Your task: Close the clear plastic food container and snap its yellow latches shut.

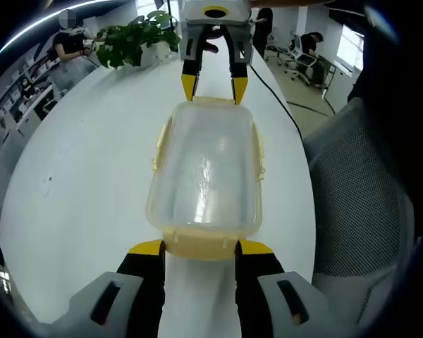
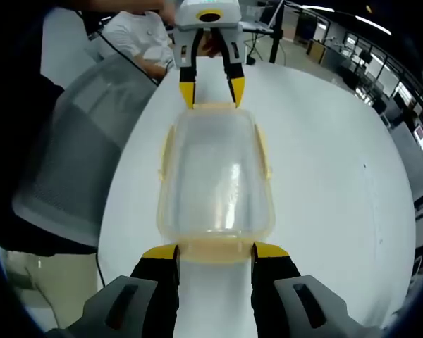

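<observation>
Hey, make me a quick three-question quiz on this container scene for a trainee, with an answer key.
1. True or false: the lid rests on the clear container.
2. Where do the two claws stand relative to the container? A) both at one end B) one at each short end C) both along the long sides
3. What does the container sit on?

Key:
1. True; the lid is on.
2. B: the left claw at one short end, the right claw at the other, each open with its tips by a yellow end latch.
3. A white table.
</observation>
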`<state>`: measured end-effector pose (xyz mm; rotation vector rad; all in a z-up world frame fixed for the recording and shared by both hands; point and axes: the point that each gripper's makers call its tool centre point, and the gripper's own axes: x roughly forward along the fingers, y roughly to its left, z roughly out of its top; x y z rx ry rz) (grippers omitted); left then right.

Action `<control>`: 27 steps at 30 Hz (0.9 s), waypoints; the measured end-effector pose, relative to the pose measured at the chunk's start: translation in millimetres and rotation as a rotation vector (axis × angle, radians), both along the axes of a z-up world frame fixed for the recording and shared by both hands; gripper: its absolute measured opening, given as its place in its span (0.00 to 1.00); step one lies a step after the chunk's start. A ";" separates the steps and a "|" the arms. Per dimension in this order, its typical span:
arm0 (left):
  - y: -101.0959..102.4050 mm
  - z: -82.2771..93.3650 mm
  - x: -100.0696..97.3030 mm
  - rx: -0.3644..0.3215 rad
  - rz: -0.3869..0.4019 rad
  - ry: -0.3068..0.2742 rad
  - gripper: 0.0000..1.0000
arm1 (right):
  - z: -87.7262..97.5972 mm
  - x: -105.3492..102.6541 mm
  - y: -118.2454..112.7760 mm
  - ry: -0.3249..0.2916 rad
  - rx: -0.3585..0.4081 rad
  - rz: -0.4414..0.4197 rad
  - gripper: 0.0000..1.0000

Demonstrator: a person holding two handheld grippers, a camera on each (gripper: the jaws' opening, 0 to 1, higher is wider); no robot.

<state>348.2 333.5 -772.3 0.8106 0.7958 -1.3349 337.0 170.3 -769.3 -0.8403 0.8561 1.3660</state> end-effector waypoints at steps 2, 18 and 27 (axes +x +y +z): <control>-0.9 -0.1 -0.7 -0.001 -0.005 0.003 0.37 | -0.7 -0.8 -1.5 0.002 0.006 -0.005 0.39; -2.1 -4.9 -2.4 0.010 0.004 0.011 0.37 | -9.7 -0.2 -1.6 0.010 0.008 -0.003 0.39; -4.8 -6.2 -5.6 0.005 -0.010 0.031 0.37 | -13.8 -4.0 -4.4 0.030 0.019 -0.020 0.39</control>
